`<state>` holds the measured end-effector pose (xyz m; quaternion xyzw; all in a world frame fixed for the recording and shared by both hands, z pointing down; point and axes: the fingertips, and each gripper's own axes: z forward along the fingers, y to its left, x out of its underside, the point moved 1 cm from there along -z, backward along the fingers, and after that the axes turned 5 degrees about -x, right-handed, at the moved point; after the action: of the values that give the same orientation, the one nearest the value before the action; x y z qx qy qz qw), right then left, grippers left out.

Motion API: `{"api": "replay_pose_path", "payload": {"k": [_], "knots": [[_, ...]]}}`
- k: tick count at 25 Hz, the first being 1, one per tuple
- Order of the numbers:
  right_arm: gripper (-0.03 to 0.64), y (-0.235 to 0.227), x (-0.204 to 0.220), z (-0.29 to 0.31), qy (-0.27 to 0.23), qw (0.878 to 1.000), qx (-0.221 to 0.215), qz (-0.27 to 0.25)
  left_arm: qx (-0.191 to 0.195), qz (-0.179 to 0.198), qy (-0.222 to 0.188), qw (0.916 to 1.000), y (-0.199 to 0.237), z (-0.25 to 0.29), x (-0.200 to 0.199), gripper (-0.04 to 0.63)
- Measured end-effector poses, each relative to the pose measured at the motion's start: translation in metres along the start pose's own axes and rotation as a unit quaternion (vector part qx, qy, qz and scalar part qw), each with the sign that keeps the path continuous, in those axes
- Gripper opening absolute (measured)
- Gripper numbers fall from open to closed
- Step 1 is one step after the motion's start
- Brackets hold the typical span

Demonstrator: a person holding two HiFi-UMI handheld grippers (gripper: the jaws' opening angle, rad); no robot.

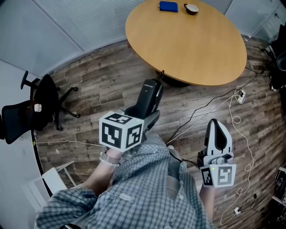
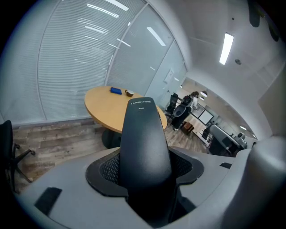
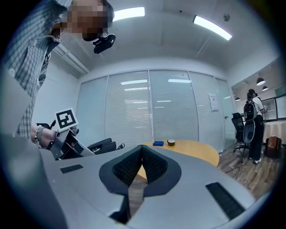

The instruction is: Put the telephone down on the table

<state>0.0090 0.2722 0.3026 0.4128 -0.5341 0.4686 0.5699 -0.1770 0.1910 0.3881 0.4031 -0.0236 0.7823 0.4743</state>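
The left gripper [image 2: 145, 167] has its jaws spread wide and clamped on the flanks of the black, tapering plastic telephone handset [image 2: 144, 134]. The handset juts out ahead, in the air above the wood-plank floor [image 1: 98, 85] and short of the table.

To set it down well, carry it forward over the bare near part of the round light-wood table [image 1: 201, 53], well apart from the flat blue object [image 1: 168, 6] and small cup [image 1: 191, 8] at the far edge. The smooth taper could likely slip, so lower it until it rests before releasing.

The right gripper [image 3: 142, 154], jaws closed tip to tip on nothing, should stay clear.
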Motion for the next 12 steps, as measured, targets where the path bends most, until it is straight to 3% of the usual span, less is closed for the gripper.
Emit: {"api": "replay_pose_path", "payload": {"k": [12], "knots": [[0.011, 0.026, 0.005, 0.010, 0.013, 1.000, 0.023, -0.005, 0.018, 0.016, 0.005, 0.9997, 0.025, 0.001, -0.008, 0.279]]}}
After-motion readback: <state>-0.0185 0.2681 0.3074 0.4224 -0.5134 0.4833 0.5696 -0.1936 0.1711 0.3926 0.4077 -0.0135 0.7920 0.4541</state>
